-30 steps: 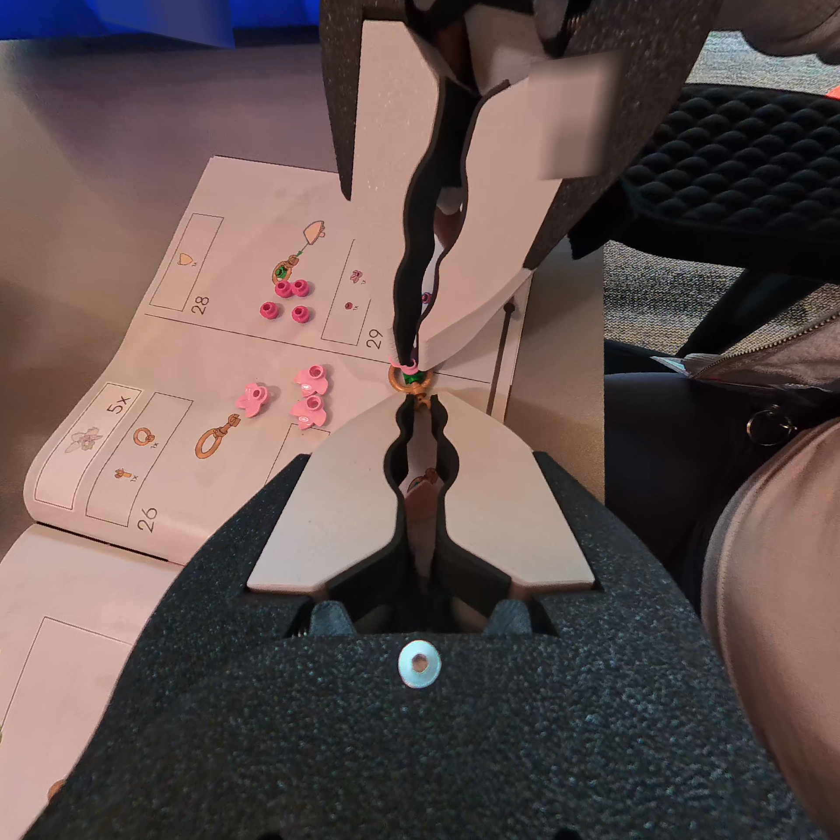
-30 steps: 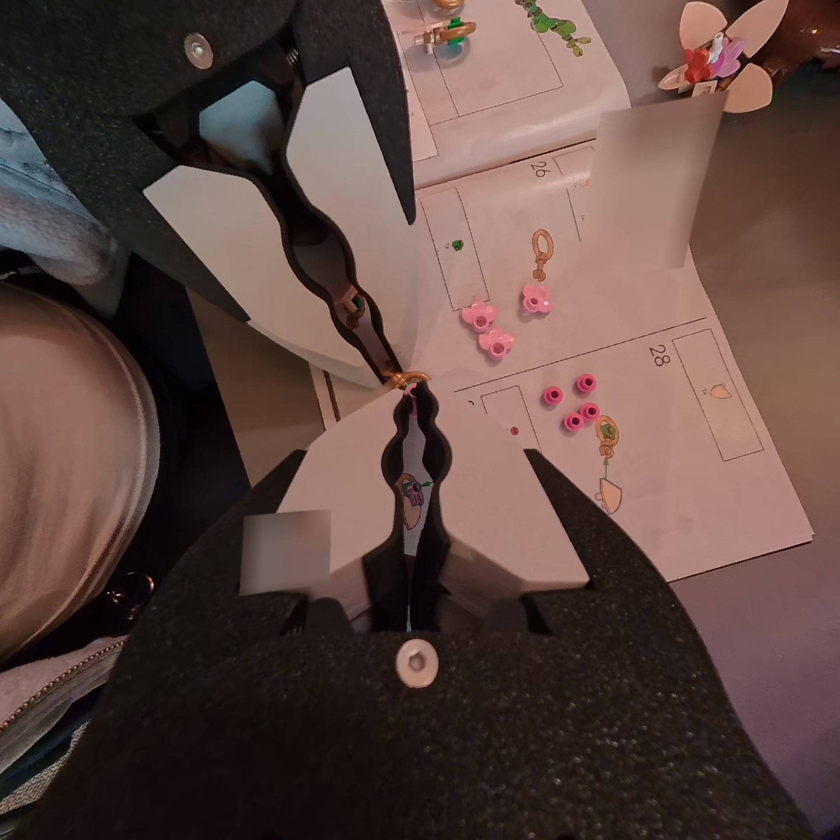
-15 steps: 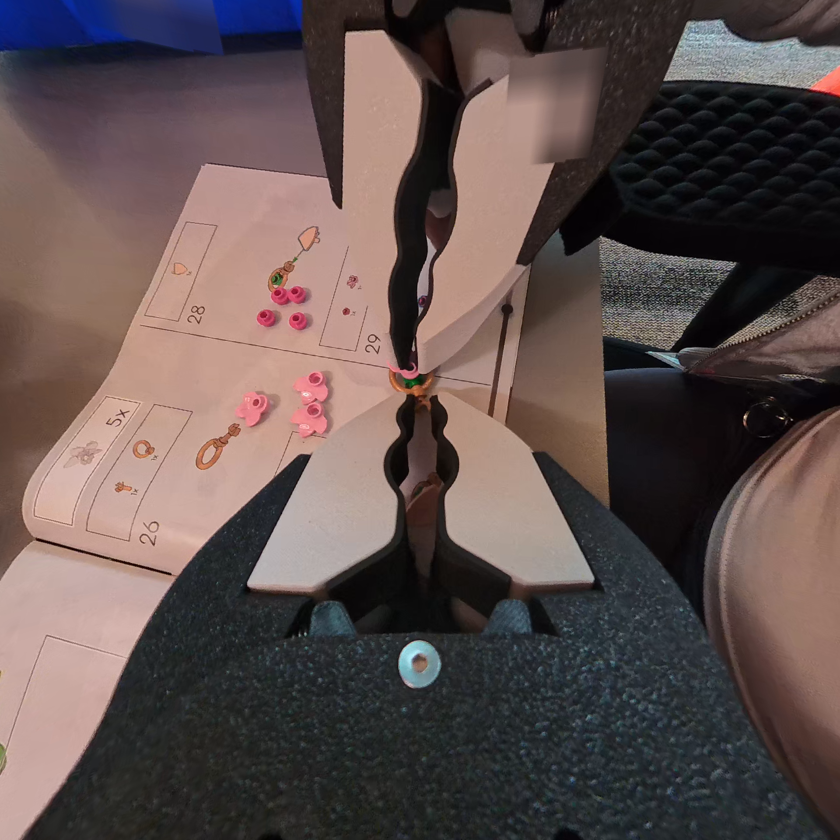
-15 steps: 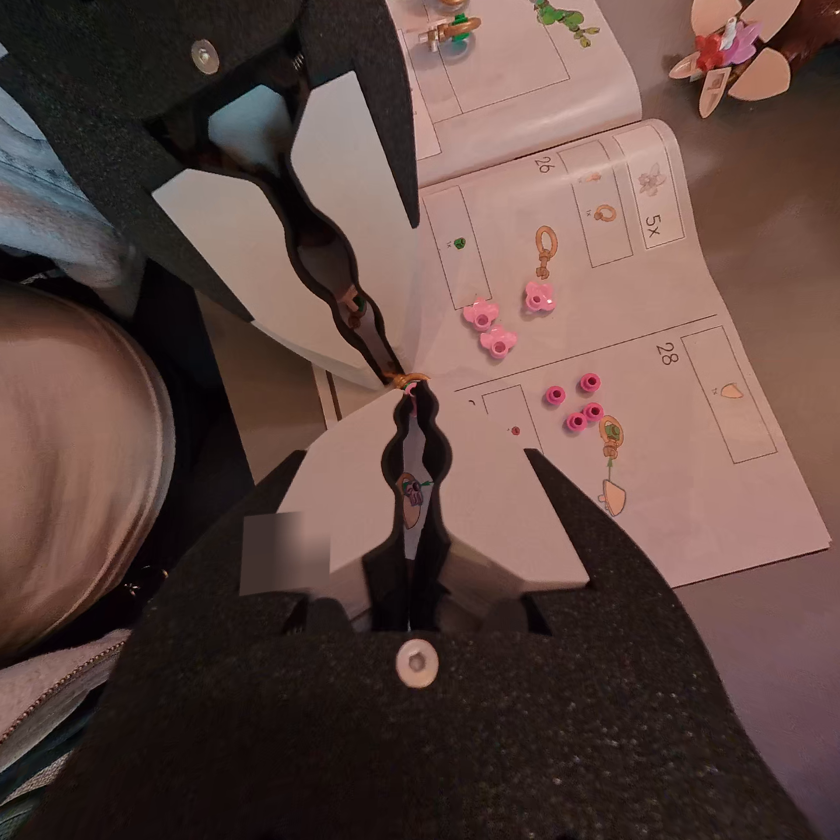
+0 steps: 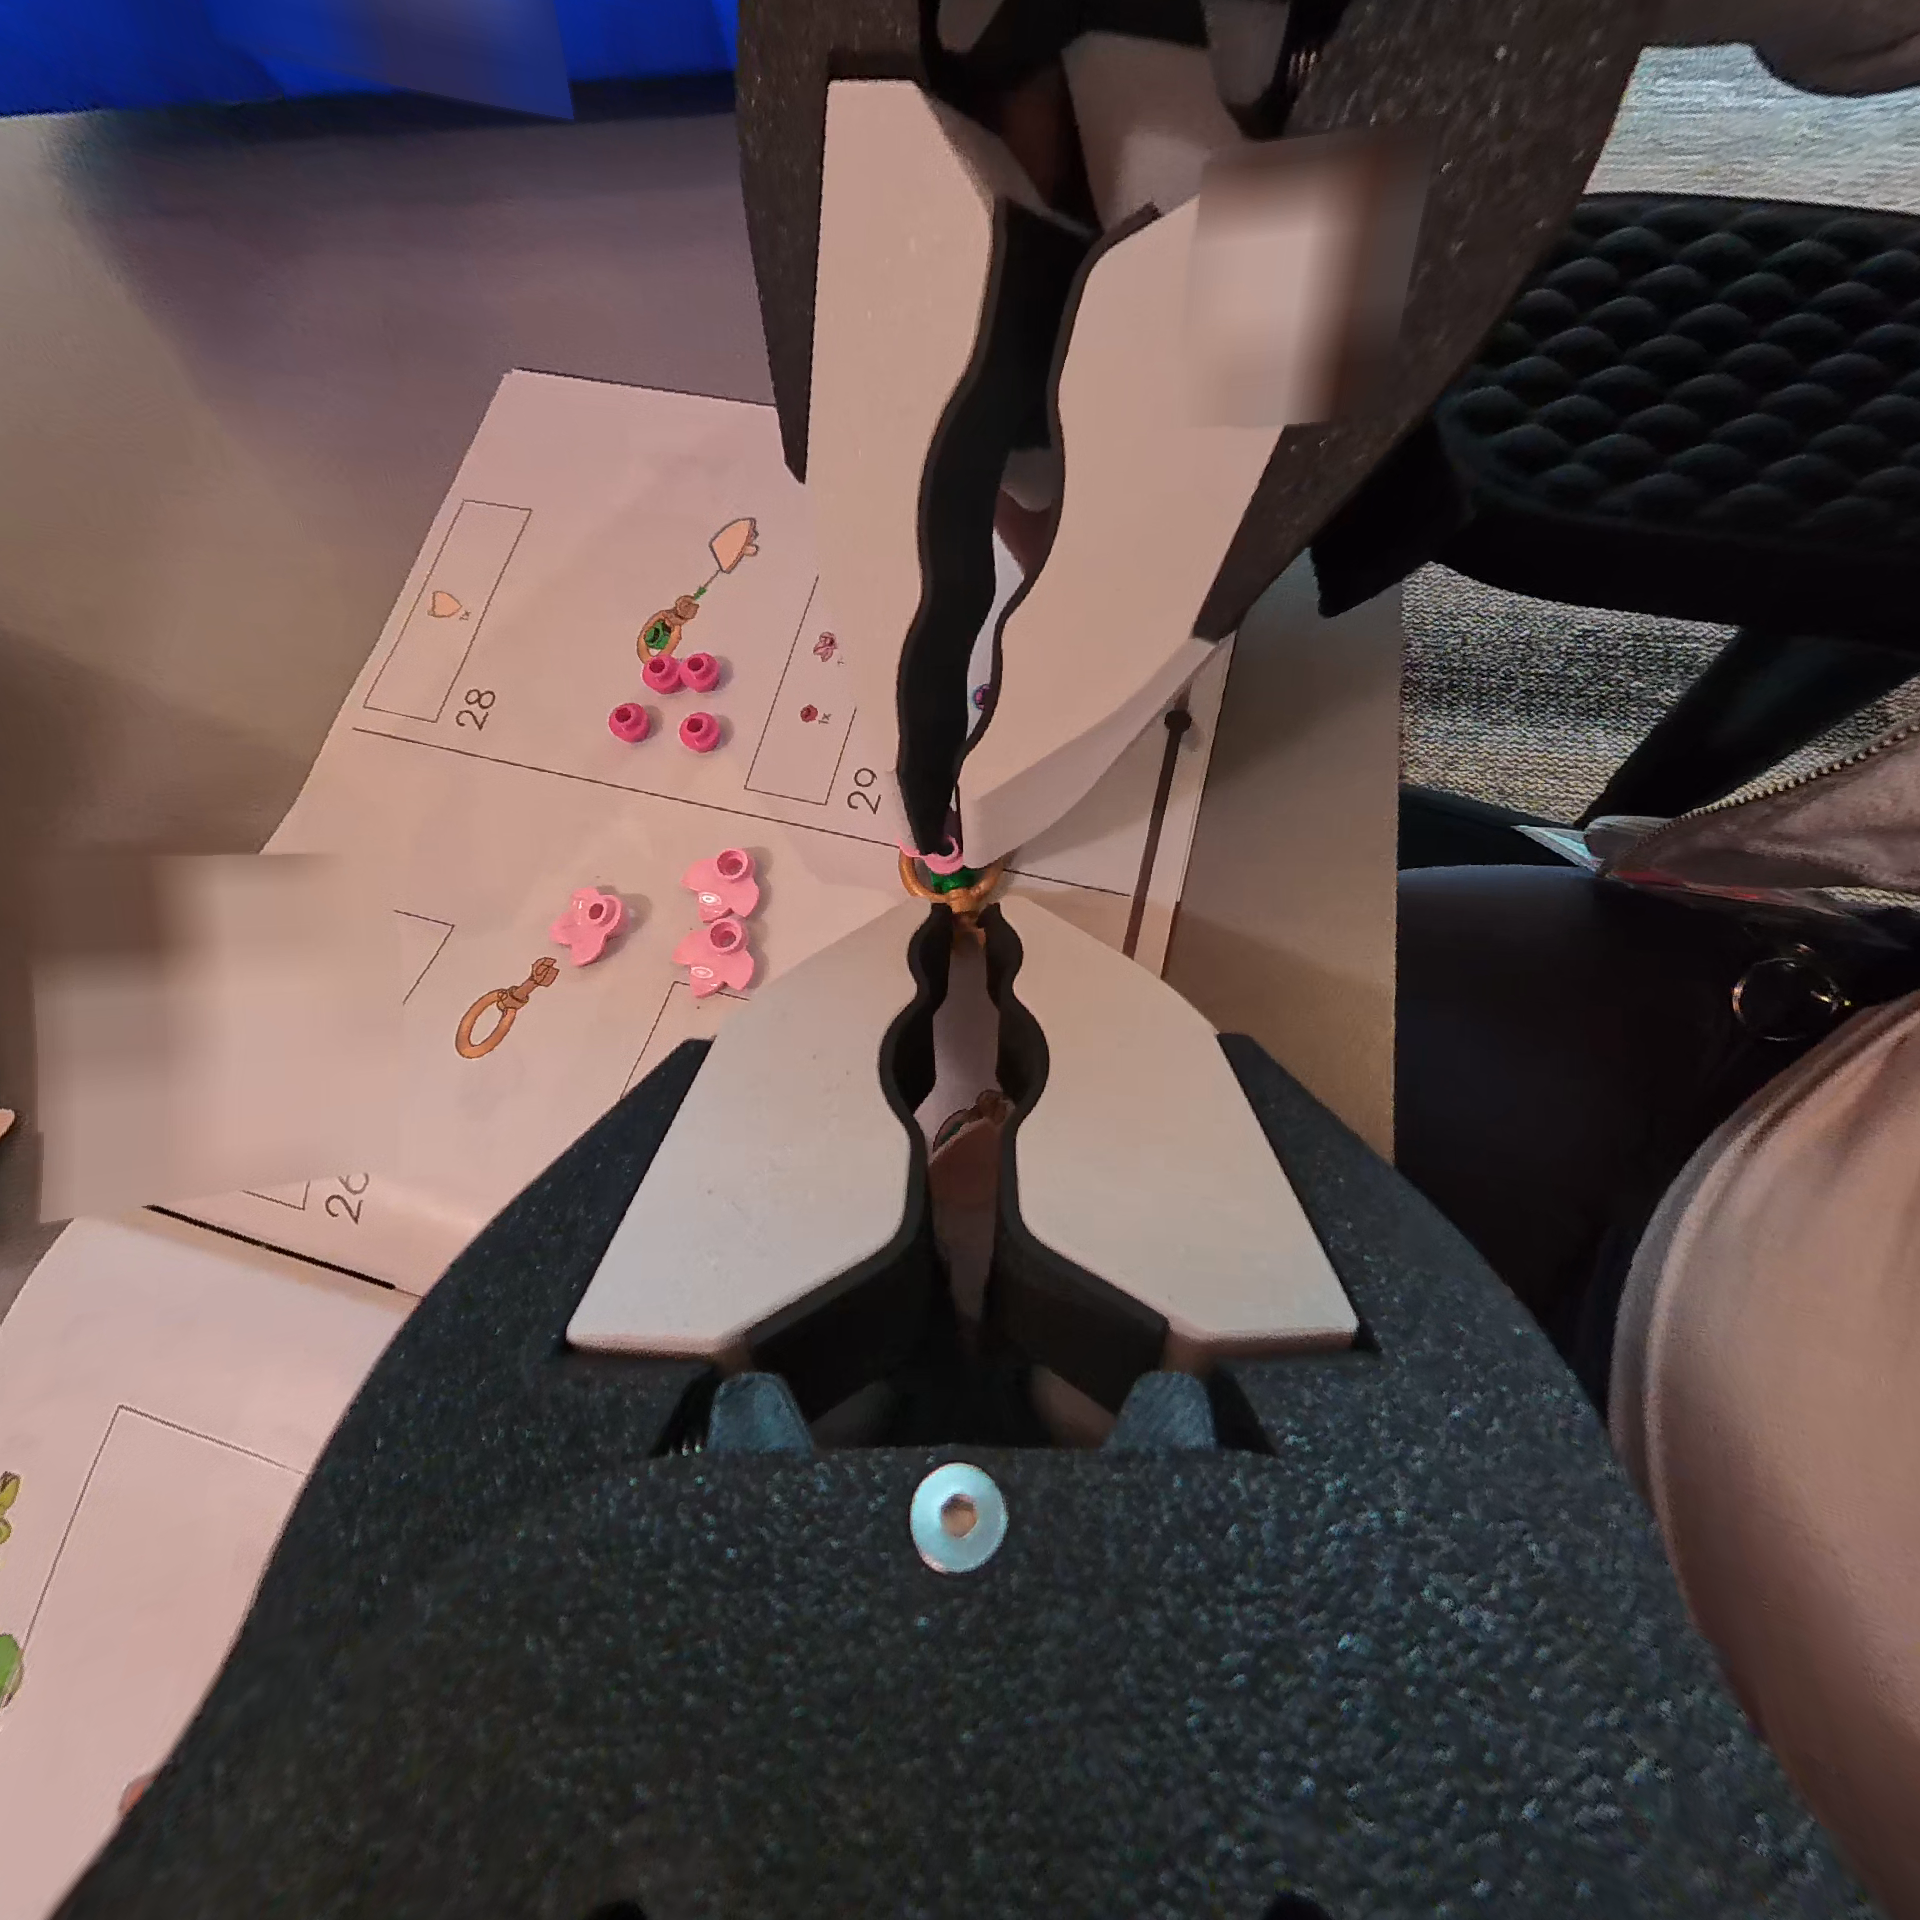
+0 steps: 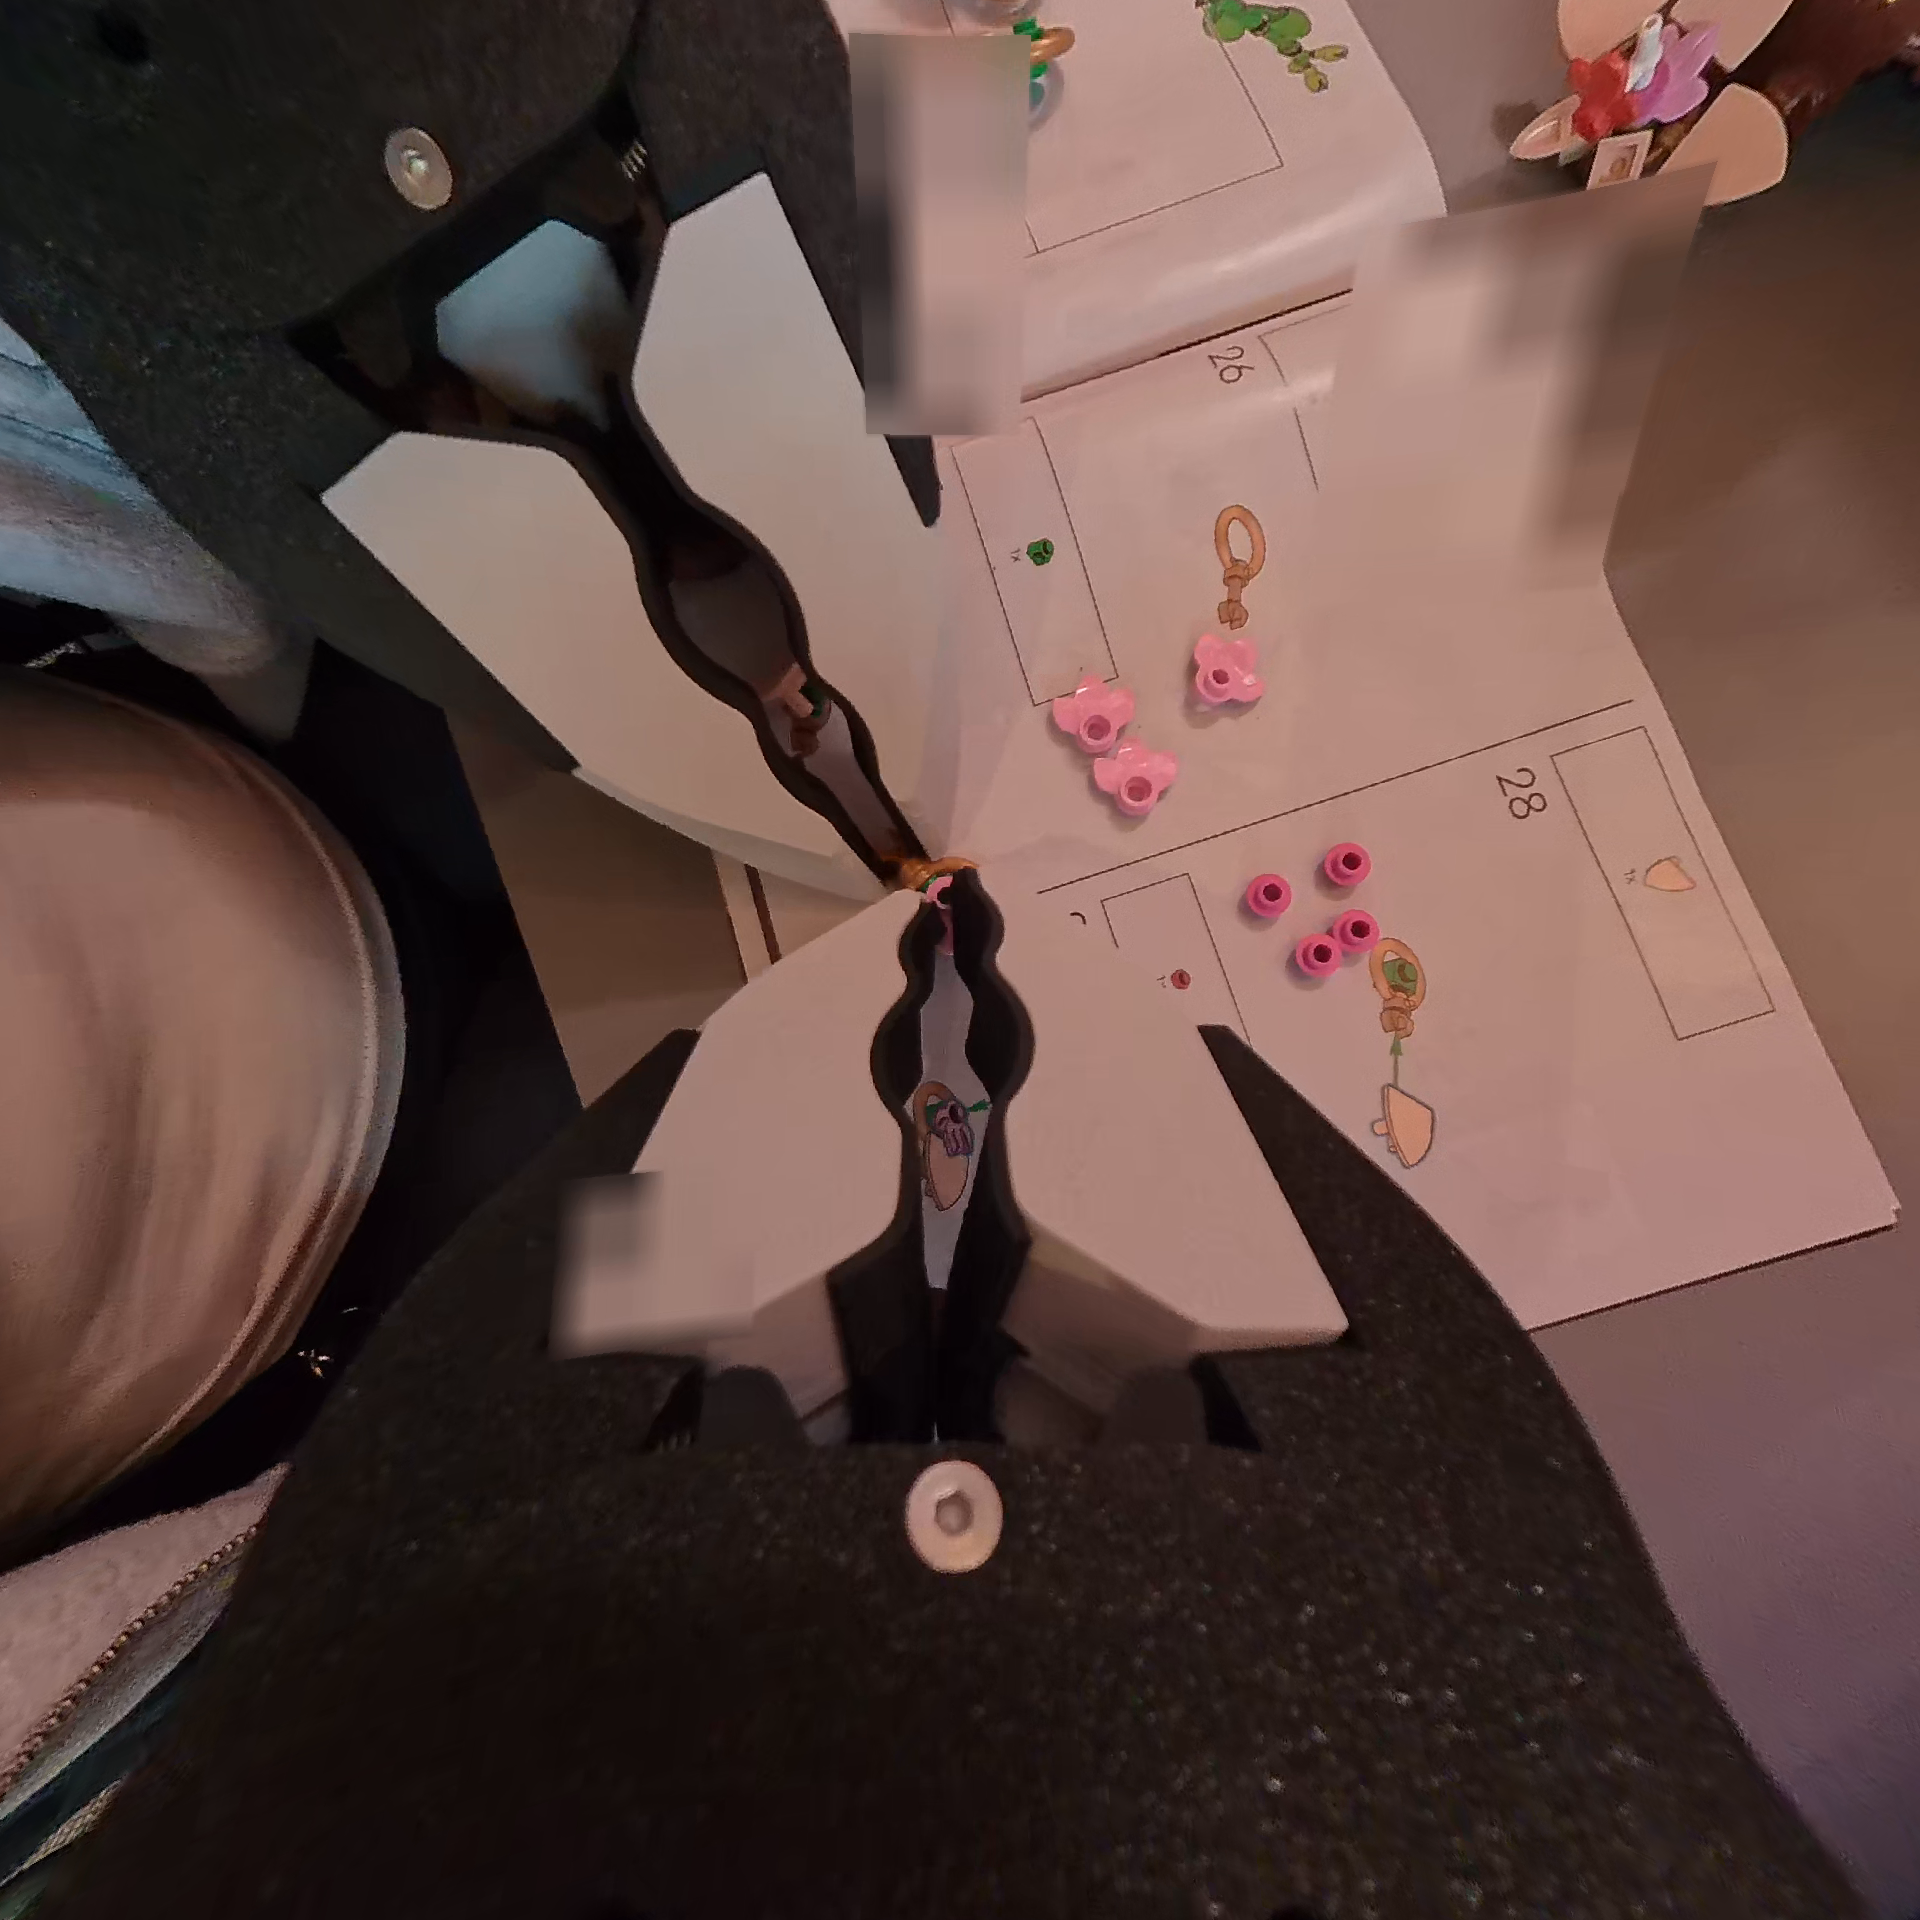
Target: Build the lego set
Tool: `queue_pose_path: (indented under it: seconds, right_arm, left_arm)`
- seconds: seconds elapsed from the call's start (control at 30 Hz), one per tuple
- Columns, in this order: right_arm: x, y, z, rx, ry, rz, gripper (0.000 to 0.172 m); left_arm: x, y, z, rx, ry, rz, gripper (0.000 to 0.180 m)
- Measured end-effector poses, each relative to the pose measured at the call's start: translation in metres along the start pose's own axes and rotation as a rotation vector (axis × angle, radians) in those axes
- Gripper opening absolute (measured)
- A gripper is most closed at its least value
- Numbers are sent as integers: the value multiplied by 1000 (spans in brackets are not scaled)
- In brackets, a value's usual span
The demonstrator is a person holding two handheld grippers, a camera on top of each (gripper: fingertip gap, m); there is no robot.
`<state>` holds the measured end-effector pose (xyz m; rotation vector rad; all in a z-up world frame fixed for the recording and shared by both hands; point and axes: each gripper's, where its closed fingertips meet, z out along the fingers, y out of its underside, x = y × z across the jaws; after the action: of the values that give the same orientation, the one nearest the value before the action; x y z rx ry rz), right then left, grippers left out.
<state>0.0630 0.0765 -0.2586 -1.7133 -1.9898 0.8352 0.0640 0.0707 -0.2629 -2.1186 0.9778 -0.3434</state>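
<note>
My left gripper [image 5: 961, 920] is shut on a small gold ring piece [image 5: 914, 878] with a green stud [image 5: 950, 880] in it. My right gripper [image 6: 940, 899] is shut on a small pink flower piece [image 6: 942, 920]. The two grippers meet tip to tip above an open instruction booklet [image 5: 520, 810]. The pink flower [image 5: 942, 858] touches the green stud. In the left wrist view the right gripper [image 5: 935, 836] comes down from the top. In the right wrist view the left gripper [image 6: 896, 857] comes in from the upper left with the gold ring [image 6: 935, 865].
Three light pink flower pieces [image 5: 717, 956] [image 6: 1135, 777] and several dark pink round studs [image 5: 665, 675] [image 6: 1309, 914] lie on the booklet [image 6: 1455, 727]. A small flower model [image 6: 1621, 94] stands at the far right. A person's clothing [image 5: 1766, 1351] and a black chair [image 5: 1714, 364] are beside the table edge. Less than 4 cm separates the two grippers' tips.
Both grippers stay tip to tip with their pieces held. The pair has shifted only slightly over the booklet.
</note>
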Motion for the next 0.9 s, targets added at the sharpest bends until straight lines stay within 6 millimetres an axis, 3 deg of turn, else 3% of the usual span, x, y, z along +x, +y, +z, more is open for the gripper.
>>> queue_pose_path:
  seconds: [0.27,0.4,0.47,0.63,0.9]
  right_arm:
    - [-4,-1,3,-1,23,-42,0]
    - [-10,-23,-26,203,-73,26,17]
    - [-6,-18,-35,200,-57,13,19]
    - [-1,8,-20,75,9,-89,12]
    - [5,8,-12,41,53,-203,5]
  left_arm:
    - [1,-2,2,4,-32,-2,7]
    - [1,-2,3,6,-8,-13,7]
    - [2,-2,3,6,-7,-8,7]
    - [2,-3,3,7,-12,0,7]
    - [2,-2,3,2,19,-28,7]
